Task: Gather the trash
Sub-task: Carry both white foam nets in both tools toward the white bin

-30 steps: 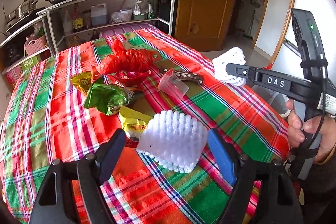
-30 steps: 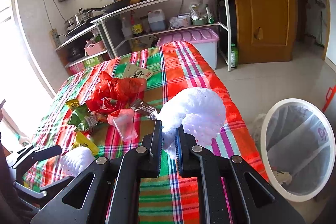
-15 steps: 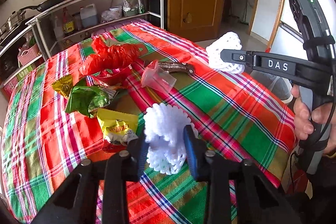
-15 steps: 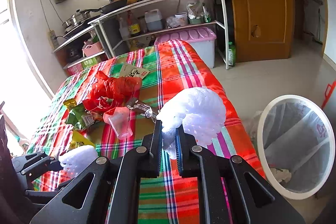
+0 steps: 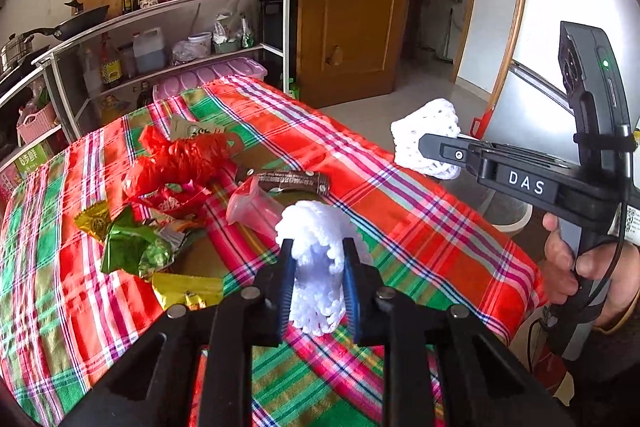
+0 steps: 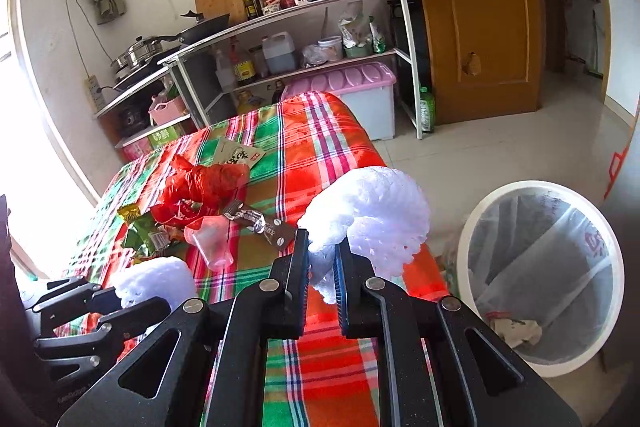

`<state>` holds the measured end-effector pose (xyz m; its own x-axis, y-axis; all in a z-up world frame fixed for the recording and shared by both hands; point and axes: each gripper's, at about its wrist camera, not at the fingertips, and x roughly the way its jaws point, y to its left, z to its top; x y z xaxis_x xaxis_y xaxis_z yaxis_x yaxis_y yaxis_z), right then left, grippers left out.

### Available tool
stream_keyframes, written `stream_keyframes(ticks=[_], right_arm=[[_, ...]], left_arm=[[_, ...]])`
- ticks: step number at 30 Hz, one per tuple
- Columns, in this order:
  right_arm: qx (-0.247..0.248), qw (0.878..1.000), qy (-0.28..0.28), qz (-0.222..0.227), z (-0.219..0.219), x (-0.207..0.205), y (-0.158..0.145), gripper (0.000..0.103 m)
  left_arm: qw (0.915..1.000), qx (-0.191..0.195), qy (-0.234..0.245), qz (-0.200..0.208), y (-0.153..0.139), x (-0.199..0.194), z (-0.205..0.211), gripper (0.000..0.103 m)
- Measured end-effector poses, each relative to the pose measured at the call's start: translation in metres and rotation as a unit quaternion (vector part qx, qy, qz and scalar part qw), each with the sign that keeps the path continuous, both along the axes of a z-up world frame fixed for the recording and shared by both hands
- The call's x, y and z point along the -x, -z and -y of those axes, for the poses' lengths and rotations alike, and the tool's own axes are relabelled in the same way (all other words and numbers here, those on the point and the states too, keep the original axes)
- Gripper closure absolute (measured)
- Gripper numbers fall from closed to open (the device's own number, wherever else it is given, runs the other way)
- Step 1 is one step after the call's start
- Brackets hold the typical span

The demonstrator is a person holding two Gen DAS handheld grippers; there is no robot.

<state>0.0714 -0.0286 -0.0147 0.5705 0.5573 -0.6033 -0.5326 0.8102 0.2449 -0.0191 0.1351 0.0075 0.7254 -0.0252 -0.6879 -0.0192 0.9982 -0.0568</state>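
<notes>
The left gripper [image 5: 317,273] is pressed onto a white foam net [image 5: 316,267], which bulges out above and below the two fingers and is held above the plaid tablecloth [image 5: 420,227]. The right gripper [image 6: 322,269] pinches a second white foam net [image 6: 372,215], clamped by its lower edge so that most of it fans out above the fingers; it is held over the table's edge nearest the waste bin [image 6: 540,279]. The bin stands on the floor just beside the table, lined with a clear bag; some crumpled material lies at its bottom, though what it is cannot be made out.

Remaining items on the tablecloth:
- a red plastic bag [image 5: 176,163], crumpled
- a brown wrapper [image 5: 292,183], flat
- a clear plastic cup [image 5: 252,207], on its side beside the brown wrapper
- green wrappers [image 5: 136,247]
- a yellow wrapper [image 5: 184,291], nearest the left gripper
</notes>
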Motion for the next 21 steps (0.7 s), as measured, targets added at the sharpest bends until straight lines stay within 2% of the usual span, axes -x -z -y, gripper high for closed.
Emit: stream_keyframes(ticks=[11,21], right_arm=[[0.003,0.998,0.064,0.015,0.06,-0.01,-0.015,0.091],[0.025,0.99,0.139,0.02,0.128,-0.023,-0.021,0.091]], left_arm=[[0.9981,0.015,0.055,0.022,-0.024,-0.051,0.037,0.08],[0.9928,0.031,0.114,0.022,-0.029,-0.101,0.089,0.08]])
